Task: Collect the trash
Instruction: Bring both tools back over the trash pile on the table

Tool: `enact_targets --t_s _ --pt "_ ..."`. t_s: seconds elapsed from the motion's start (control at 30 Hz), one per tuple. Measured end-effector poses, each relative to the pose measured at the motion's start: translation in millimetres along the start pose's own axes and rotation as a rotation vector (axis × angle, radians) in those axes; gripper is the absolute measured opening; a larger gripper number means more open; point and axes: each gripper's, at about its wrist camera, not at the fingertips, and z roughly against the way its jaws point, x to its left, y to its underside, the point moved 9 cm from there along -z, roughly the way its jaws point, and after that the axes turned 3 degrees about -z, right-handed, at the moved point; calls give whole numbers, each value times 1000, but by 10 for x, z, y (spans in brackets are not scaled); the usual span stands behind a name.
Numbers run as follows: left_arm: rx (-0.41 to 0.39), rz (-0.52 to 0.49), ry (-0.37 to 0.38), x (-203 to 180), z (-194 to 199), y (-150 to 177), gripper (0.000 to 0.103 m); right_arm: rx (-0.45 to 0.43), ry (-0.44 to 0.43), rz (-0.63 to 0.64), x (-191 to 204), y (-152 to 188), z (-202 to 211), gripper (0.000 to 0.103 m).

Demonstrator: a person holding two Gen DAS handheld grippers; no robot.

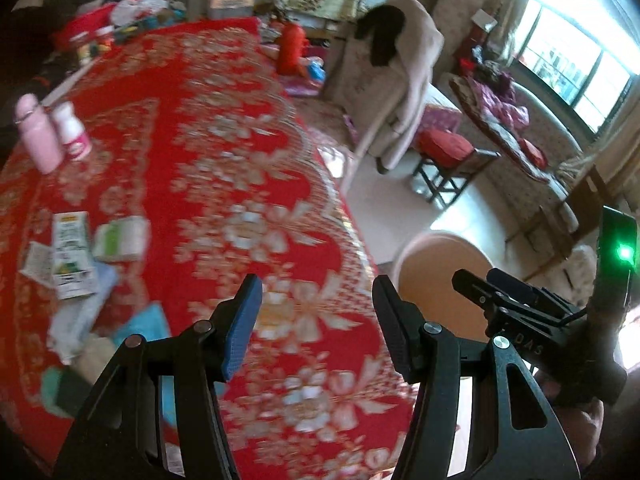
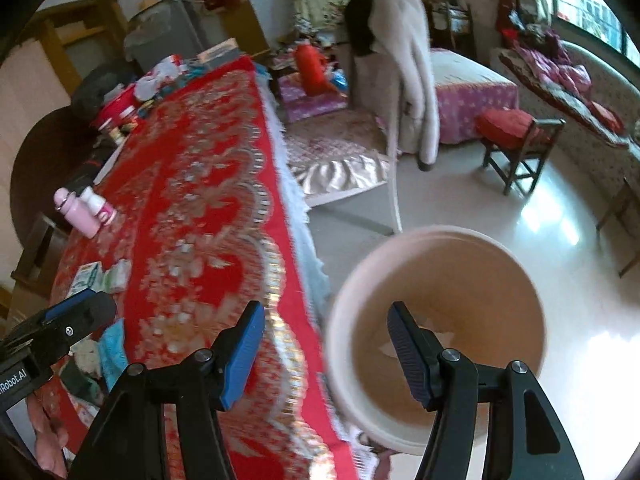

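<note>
Hovering over the near part of the table [image 1: 240, 128], left gripper [image 1: 318, 320] has jaws apart, nothing between them; blue pad on one finger, dark ribbed pad on the other. Right gripper [image 2: 326, 348] also spread wide and empty, sitting over the table's right edge, with the bin rim between its fingers in view.

Trash bin [image 2: 436, 340]: round, pale pink outside, tan inside, on the floor just beside the table's right edge near the near corner. A few pale scraps lie at its bottom. From the left wrist view the bin [image 1: 440, 276] shows partly behind the right gripper [image 1: 520, 304].

Table carries a red floral cloth [image 2: 208, 208] with a white fringe hanging off the right edge.

Trash cluster at the near-left edge: a white-green carton [image 1: 72, 256] lying flat, a crumpled green-white packet [image 1: 120, 240] just right of it, touching or nearly so, a paper scrap under the carton's left side, and blue-white tissue or cloth pieces [image 1: 92, 312] nearer the camera. Motion blur, so details are soft.

Further along the left edge: pink bottle [image 1: 36, 132] upright, with a small white bottle with a pink label [image 1: 74, 132] just beside it.

Far-left corner: clutter of red boxes and white plastic bags [image 1: 120, 12].

Beyond the table: chair draped with a beige coat [image 2: 404, 64], wooden stool with a red cushion [image 2: 516, 136].
</note>
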Motion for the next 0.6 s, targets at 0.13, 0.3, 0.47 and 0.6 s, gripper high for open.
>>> enact_targets --t_s 0.13,0.3,0.47,0.6 --pt "-30 33 -43 353 203 -4 56 -5 -26 46 372 -15 -26 62" --pt "-61 66 -87 719 404 -10 56 -4 -62 104 843 1 -66 64" --pt "-78 98 -127 1075 545 47 56 -1 -92 164 1269 50 -100 64" --pt "-78 125 -133 1331 629 107 56 11 -117 196 1560 123 -148 65"
